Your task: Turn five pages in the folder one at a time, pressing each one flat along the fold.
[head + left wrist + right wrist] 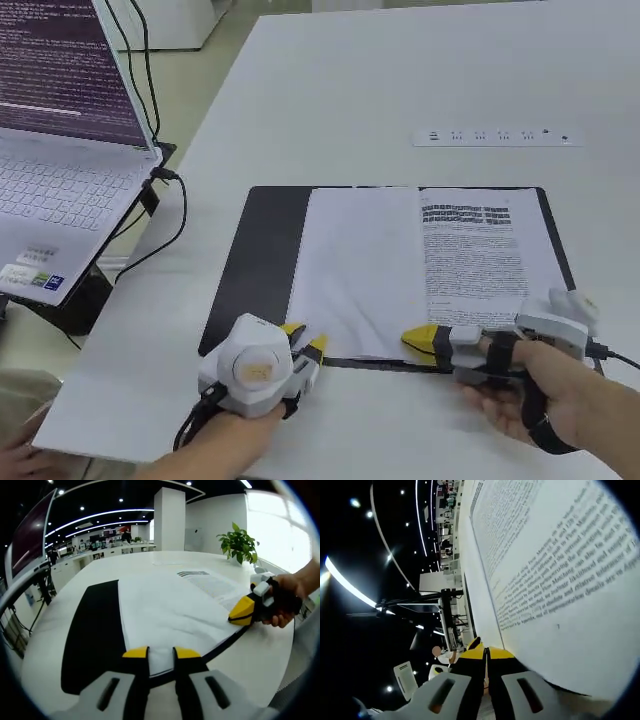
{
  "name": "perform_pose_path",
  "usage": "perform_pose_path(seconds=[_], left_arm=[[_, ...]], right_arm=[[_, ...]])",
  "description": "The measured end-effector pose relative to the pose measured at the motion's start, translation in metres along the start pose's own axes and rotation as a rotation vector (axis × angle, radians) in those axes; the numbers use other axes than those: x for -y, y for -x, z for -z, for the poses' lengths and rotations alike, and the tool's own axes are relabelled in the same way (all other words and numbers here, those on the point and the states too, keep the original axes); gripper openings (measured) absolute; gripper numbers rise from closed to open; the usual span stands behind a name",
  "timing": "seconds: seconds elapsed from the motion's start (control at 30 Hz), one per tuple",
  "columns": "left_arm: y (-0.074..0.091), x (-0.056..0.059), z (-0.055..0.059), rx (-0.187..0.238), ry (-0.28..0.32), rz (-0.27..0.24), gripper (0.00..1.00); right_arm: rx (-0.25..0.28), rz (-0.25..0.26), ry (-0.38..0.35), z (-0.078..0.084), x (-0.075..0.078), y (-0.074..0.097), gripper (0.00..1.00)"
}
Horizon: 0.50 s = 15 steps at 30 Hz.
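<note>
One white table [330, 80] spans the frame, with one laptop [60, 150] upper left. One black folder [265, 250] lies open at centre, showing a blank page [360, 270] and a printed page [480, 260]. At the folder's lower edge, the left gripper [305, 348] has its jaws slightly spread and the right gripper [415, 340] has its jaws pressed together. One power strip [497, 136] lies upper right.

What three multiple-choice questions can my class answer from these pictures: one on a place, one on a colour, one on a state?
1. Where is the laptop? A left of the folder. B on it. C right of it.
2. What colour are the tips of the left gripper and right gripper? A red. B yellow. C green.
3. How does the folder lie? A shut. B open and flat. C standing upright.
Answers: 1 A, it sits off the folder's left edge; 2 B, both pairs show yellow; 3 B, it lies spread out, print facing up.
</note>
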<state>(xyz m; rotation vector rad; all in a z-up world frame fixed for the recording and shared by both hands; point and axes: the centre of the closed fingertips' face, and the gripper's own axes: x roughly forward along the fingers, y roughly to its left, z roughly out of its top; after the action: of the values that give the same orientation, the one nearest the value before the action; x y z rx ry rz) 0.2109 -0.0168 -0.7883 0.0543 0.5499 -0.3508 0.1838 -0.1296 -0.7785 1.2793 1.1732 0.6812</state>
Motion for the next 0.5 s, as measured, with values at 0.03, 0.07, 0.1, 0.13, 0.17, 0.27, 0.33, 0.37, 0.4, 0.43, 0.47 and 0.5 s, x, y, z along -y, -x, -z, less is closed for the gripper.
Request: perform_pose_path(seconds=[0.03, 0.07, 0.1, 0.13, 0.17, 0.27, 0.33, 0.37, 0.4, 0.43, 0.47, 0.5], left_arm=[[0.0, 0.0, 0.0, -0.002, -0.001, 0.0, 0.17], [0.0, 0.0, 0.0, -0.004, -0.001, 0.0, 0.17], [0.0, 0.0, 0.0, -0.006, -0.001, 0.0, 0.17], [0.0, 0.0, 0.0, -0.008, -0.003, 0.001, 0.17], [0.0, 0.0, 0.0, -0.011, -0.003, 0.001, 0.17], [-0.001, -0.002, -0.002, -0.021, 0.021, -0.01, 0.14], [-0.001, -0.001, -0.002, -0.043, 0.078, -0.001, 0.15], [-0.001, -0.001, -0.003, -0.054, 0.08, 0.005, 0.15], [-0.001, 0.0, -0.003, -0.08, 0.082, 0.016, 0.16], [0.0, 0.0, -0.002, -0.1, 0.079, 0.019, 0.16], [0.002, -0.001, -0.002, -0.12, 0.069, 0.015, 0.15], [0.003, -0.001, -0.003, -0.128, 0.055, 0.014, 0.13]], right_arm=[[0.011, -0.007, -0.009, 0.002, -0.001, 0.002, 0.0], [0.009, -0.008, -0.017, 0.005, -0.001, 0.004, 0.0], [0.007, -0.006, -0.017, 0.01, 0.001, 0.007, 0.0], [-0.004, 0.001, -0.021, 0.014, 0.002, 0.008, 0.0], [-0.018, 0.012, -0.021, 0.019, 0.003, 0.01, 0.0], [-0.031, 0.022, -0.007, 0.033, 0.004, 0.02, 0.0], [0.003, -0.012, -0.009, 0.032, -0.004, 0.026, 0.0], [0.005, -0.016, -0.006, 0.032, -0.006, 0.028, 0.0], [0.015, -0.02, 0.011, 0.031, -0.01, 0.031, 0.0], [0.024, -0.021, 0.023, 0.029, -0.011, 0.033, 0.0], [0.033, -0.026, 0.037, 0.028, -0.015, 0.037, 0.0], [0.039, -0.028, 0.043, 0.028, -0.017, 0.038, 0.0]])
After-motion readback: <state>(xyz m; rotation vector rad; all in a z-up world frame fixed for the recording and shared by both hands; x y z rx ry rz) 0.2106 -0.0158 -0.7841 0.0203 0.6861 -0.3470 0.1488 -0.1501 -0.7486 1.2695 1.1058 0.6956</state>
